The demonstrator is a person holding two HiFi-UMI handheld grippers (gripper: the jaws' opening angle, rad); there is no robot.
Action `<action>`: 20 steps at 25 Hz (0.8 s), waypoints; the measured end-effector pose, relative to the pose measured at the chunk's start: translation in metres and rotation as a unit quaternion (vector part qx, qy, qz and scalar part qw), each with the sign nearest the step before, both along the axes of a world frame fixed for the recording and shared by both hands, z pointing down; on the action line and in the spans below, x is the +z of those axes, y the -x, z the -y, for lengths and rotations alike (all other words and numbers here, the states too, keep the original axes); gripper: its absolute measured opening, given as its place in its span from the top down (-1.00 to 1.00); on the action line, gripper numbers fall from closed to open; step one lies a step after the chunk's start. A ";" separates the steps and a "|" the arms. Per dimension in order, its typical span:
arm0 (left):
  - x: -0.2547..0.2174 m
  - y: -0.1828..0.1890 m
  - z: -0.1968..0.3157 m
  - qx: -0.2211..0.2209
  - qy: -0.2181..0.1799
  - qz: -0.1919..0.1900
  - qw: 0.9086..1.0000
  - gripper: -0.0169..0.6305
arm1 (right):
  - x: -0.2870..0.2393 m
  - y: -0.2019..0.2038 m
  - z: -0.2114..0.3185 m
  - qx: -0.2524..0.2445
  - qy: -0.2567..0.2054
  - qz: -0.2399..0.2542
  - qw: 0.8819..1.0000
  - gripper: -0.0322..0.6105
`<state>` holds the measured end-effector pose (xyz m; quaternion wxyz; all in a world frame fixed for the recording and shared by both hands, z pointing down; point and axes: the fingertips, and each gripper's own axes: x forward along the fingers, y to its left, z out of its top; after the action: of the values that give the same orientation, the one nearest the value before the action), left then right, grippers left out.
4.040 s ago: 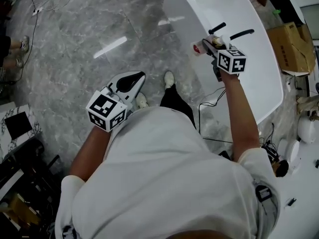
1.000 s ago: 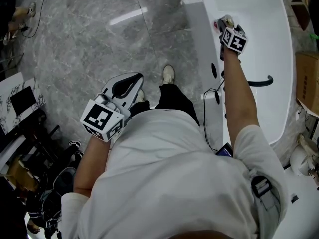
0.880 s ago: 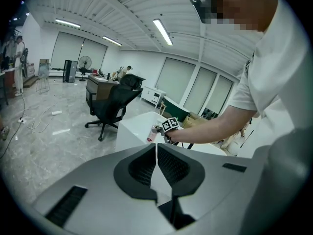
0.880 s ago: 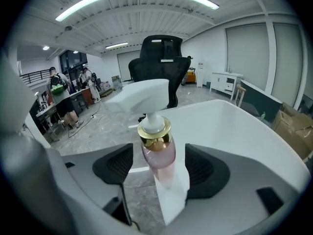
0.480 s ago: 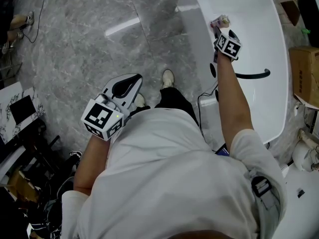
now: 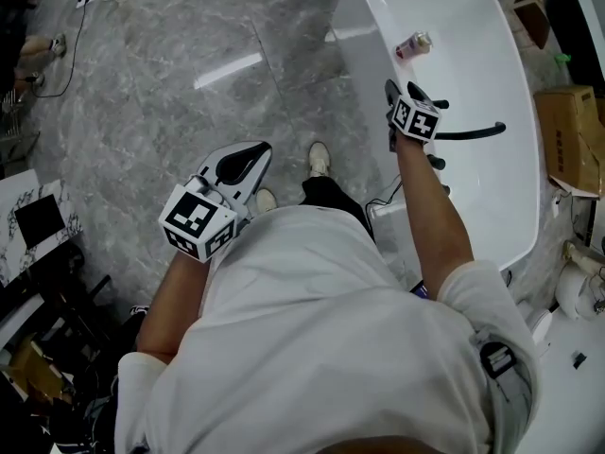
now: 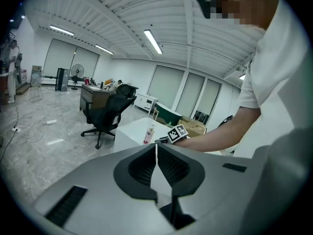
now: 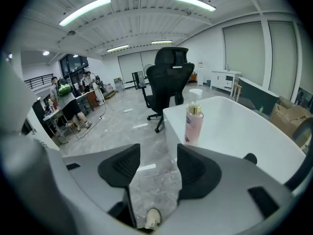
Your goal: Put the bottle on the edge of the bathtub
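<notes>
Grey marbled floor [image 6: 142, 93] fills the left of the head view, and a white bathtub [image 6: 364, 26] stands at the far right. The bottle [image 6: 413, 44] stands upright on the tub's left rim toward its far end, free of both claws. The right gripper view shows it filled with pink liquid below a gold-collared pump. The right claw [image 6: 402, 97] sits just on the near side of it, not touching, its jaws spread and closing on nothing but air. The left claw [image 6: 248, 156] is pressed together and empty, held over the floor well to the left.

Placement looks done, so the step in hand is a clean retreat. Draw the right claw straight back toward the near side along its own line, with no swing to left or right. The bottle is tall and narrow-based, and it stands close to the rim's outer drop to the floor.

Inside the tub I see only a black curved fitting [image 6: 473, 132], perhaps a tap spout, and no water is apparent. A cardboard box [image 6: 567, 112] sits right of the tub, its contents out of sight.
</notes>
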<state>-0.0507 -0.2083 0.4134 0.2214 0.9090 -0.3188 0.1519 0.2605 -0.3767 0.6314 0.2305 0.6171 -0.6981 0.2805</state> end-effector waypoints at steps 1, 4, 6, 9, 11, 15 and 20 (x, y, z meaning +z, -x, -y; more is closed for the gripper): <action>-0.001 0.003 -0.003 0.002 -0.002 -0.001 1.000 0.87 | -0.003 0.008 -0.009 -0.007 0.000 0.005 1.000 0.15; -0.004 0.011 -0.013 0.004 -0.011 -0.008 1.000 0.87 | -0.013 0.028 -0.035 -0.031 -0.005 0.019 0.999 0.17; -0.006 0.019 -0.021 0.004 -0.016 -0.012 1.000 0.87 | -0.026 0.042 -0.054 -0.050 -0.014 0.020 0.998 0.18; -0.008 0.032 -0.035 0.007 -0.022 -0.015 1.000 0.87 | -0.048 0.065 -0.083 -0.082 -0.025 0.015 0.996 0.19; -0.007 0.042 -0.044 0.008 -0.024 -0.017 1.000 0.87 | -0.059 0.080 -0.102 -0.101 -0.030 0.012 0.994 0.22; 0.000 0.060 -0.066 0.008 -0.022 -0.022 0.999 0.87 | -0.081 0.116 -0.147 -0.136 -0.039 0.010 0.990 0.30; 0.008 0.075 -0.094 0.021 -0.012 -0.025 0.999 0.87 | -0.110 0.149 -0.195 -0.150 -0.059 0.023 0.987 0.49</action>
<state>-0.1256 -0.1144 0.4218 0.2151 0.9215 -0.2960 0.1301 0.1119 -0.1813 0.5216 0.2170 0.5114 -0.8031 0.2156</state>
